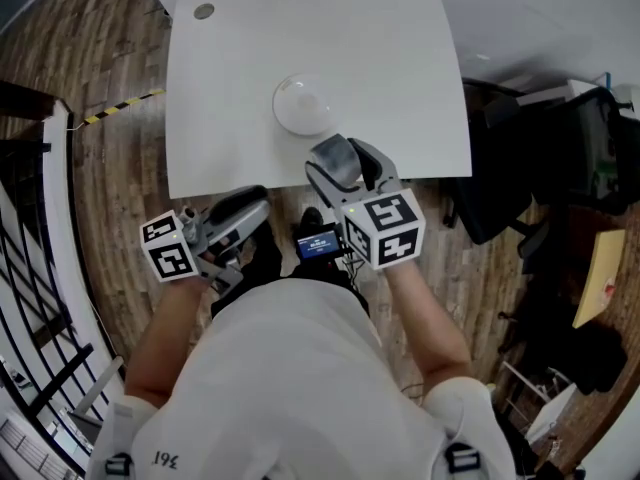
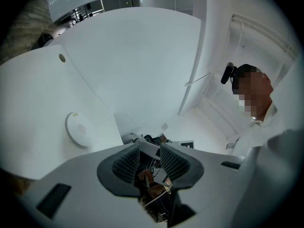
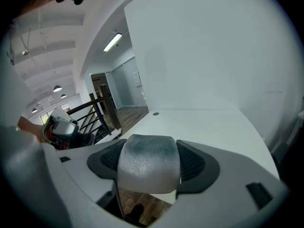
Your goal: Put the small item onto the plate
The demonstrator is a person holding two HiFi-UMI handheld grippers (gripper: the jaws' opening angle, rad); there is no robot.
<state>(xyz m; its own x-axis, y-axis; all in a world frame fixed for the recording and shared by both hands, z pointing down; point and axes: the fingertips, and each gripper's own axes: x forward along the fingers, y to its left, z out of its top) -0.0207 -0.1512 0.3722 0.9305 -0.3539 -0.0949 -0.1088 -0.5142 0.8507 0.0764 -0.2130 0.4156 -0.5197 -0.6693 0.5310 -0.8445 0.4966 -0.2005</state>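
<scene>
The white worktop (image 1: 380, 78) lay in front of me, with its near edge just ahead of my hands and wooden floor (image 1: 120, 168) around it. A round white plate (image 1: 305, 105) sat on it, near the middle and closer to my side.

My left tool (image 1: 240, 208) hung below the worktop's near edge, over the floor, well apart from the plate. Its jaws stood a narrow gap apart and had hold of nothing. In the left gripper view the plate (image 2: 78, 128) showed off to the left of the jaws.

My right tool (image 1: 345, 165) was held over the near edge of the worktop, just short of the plate, with its jaws aimed toward it. The jaws were closed onto the small item (image 3: 148, 163), a pale grey, pebbled block with a rounded top that filled the space between both pads.

In the head view the small item (image 1: 335, 160) looked slightly longer along the jaws than across them, so its long axis pointed toward the plate. It was clear of the plate and raised off the worktop. In the right gripper view it looked about as wide as it was tall.
</scene>
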